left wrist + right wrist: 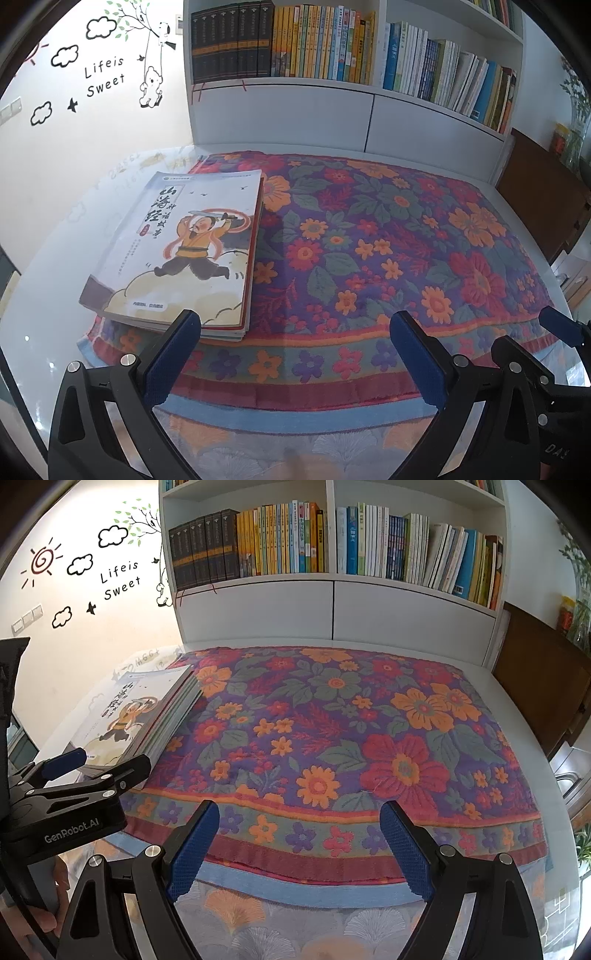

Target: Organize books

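On the left edge of the flowered cloth [369,229] sits the stack of books [177,251], several thin paperbacks lying flat, the cartoon warrior cover on top, spines facing the middle of the table [48,266]. They look light but floppy and glossy, likely to slide off one another, so a grip across the near corner or the spine edge seems safest. Moving right, the left tongs [295,354] hang spread wide and empty, one blue pad [173,354] just short of the stack's near edge. Further right, the right tongs [299,845] gape just as wide over the cloth's border, touching nothing.
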